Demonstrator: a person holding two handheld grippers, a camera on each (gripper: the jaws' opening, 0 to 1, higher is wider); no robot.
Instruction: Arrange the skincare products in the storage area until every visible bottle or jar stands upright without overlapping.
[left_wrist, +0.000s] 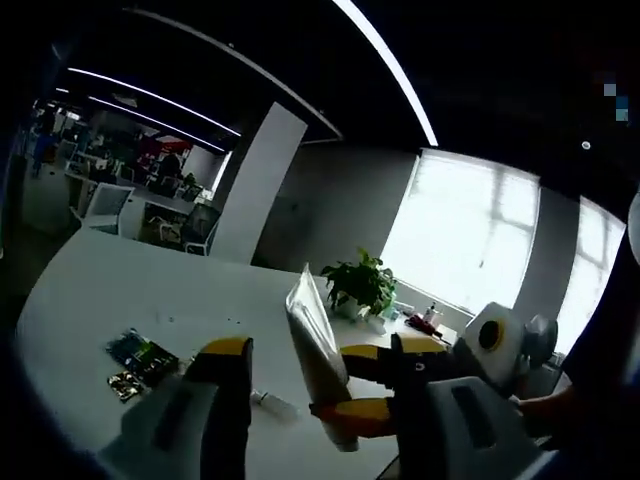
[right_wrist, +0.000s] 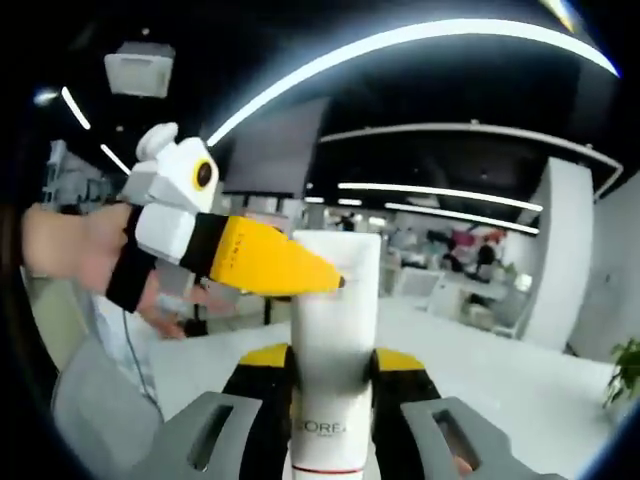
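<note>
A white L'Oreal tube (right_wrist: 335, 320) stands upright between my right gripper's (right_wrist: 333, 368) yellow-tipped jaws, which are shut on its lower part. In the left gripper view the same tube (left_wrist: 312, 335) is held over the white table (left_wrist: 120, 290) by the right gripper (left_wrist: 365, 388), which comes in from the right. My left gripper (left_wrist: 330, 352) is open, its jaws wide apart with the tube in the gap between them. In the right gripper view a hand (right_wrist: 60, 250) holds the left gripper (right_wrist: 335, 282), and its yellow tip sits at the tube's upper left edge.
A potted plant (left_wrist: 360, 283) stands at the table's far side, with small items (left_wrist: 425, 320) beside it. Green packets (left_wrist: 140, 355) lie on the left of the table and a small white object (left_wrist: 272, 402) near the jaws. Office desks and chairs (left_wrist: 110, 205) fill the background.
</note>
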